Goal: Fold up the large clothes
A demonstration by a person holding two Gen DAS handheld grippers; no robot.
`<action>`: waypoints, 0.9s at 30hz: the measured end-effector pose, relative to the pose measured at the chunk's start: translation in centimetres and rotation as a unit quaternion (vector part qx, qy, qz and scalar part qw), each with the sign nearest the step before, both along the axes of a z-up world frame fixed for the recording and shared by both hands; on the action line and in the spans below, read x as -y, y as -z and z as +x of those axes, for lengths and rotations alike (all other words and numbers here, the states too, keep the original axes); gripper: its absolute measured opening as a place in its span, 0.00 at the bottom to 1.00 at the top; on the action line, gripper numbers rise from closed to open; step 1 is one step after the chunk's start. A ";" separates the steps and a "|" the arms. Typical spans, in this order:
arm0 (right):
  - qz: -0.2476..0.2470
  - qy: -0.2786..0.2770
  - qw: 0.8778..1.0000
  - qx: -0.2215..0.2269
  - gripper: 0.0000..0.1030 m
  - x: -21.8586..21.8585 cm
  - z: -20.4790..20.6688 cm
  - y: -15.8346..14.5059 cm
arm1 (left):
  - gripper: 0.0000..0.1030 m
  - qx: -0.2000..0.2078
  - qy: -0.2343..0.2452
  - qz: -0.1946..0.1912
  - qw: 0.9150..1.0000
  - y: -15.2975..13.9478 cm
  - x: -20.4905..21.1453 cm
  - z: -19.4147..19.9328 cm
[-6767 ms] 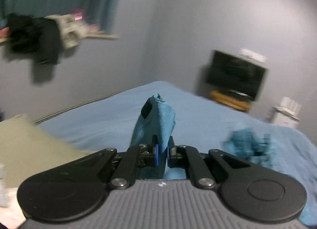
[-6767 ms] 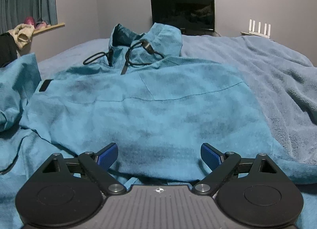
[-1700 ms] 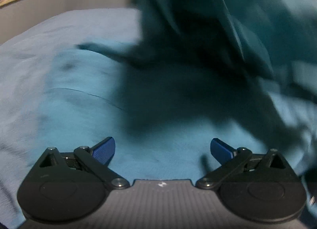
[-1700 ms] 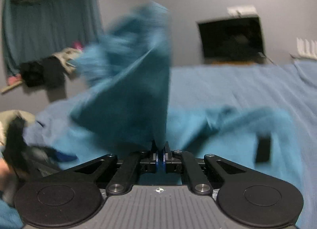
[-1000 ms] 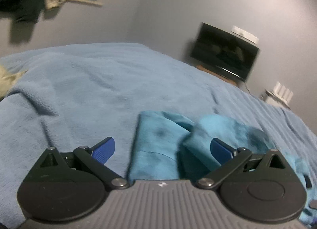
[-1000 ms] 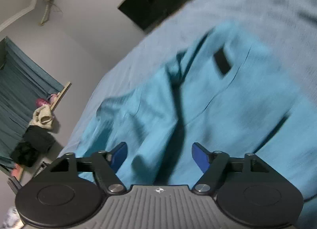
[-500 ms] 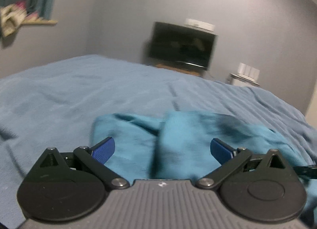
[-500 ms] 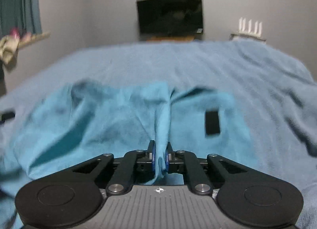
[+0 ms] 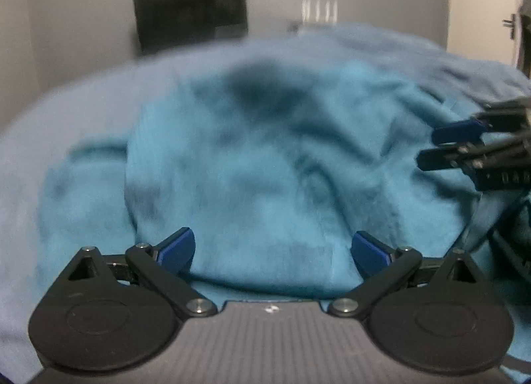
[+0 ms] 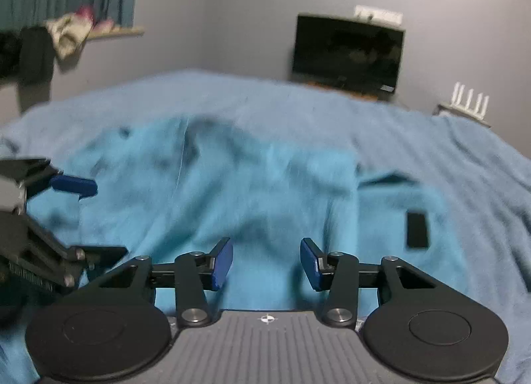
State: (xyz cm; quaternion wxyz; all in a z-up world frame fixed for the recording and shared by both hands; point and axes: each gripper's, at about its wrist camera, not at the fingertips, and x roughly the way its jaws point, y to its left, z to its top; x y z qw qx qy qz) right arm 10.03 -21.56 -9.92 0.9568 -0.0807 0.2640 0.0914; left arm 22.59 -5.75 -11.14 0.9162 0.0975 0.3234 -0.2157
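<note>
A large teal hoodie point(image 9: 265, 165) lies folded in a rumpled heap on the blue bed; it also shows in the right wrist view point(image 10: 252, 191), with a black label patch point(image 10: 417, 230) at its right. My left gripper point(image 9: 272, 248) is open and empty, low over the near edge of the hoodie. My right gripper point(image 10: 265, 264) is open and empty just above the cloth. Each gripper shows at the edge of the other's view: the right one point(image 9: 464, 138) and the left one point(image 10: 66, 191).
A blue blanket point(image 10: 448, 151) covers the bed. A black TV point(image 10: 346, 52) stands against the far wall, with a white router point(image 10: 471, 102) to its right. Clothes point(image 10: 66, 32) hang by a shelf and curtain at the left.
My right gripper has opened and let go of the hoodie fold it was holding. My left gripper, still open, has moved closer over the hoodie.
</note>
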 end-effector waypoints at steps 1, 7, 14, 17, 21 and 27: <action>-0.014 -0.002 1.000 -0.004 0.43 0.1 -0.1 1.0 | 0.99 -0.019 -0.004 -0.010 1.000 0.5 -0.3 0.5; -0.005 -0.002 1.000 0.008 0.43 1.5 -1.2 3.2 | 1.00 -0.022 -0.007 -0.011 1.000 1.7 -0.2 0.9; 0.024 0.012 0.997 0.070 0.61 1.3 -1.8 1.4 | 1.00 -0.018 -0.012 -0.015 1.000 1.7 -0.3 0.8; 0.034 0.008 0.995 0.089 0.67 0.3 -0.4 -0.4 | 1.00 -0.018 -0.013 -0.014 1.000 1.7 -0.3 0.7; 0.040 -0.014 0.995 0.085 0.65 -2.1 3.7 -2.2 | 1.00 -0.019 -0.015 -0.013 1.000 1.7 -0.3 0.7; 0.061 -0.018 0.997 0.052 0.60 -6.1 11.4 -2.4 | 1.00 -0.019 -0.015 -0.014 1.000 1.7 -0.4 0.8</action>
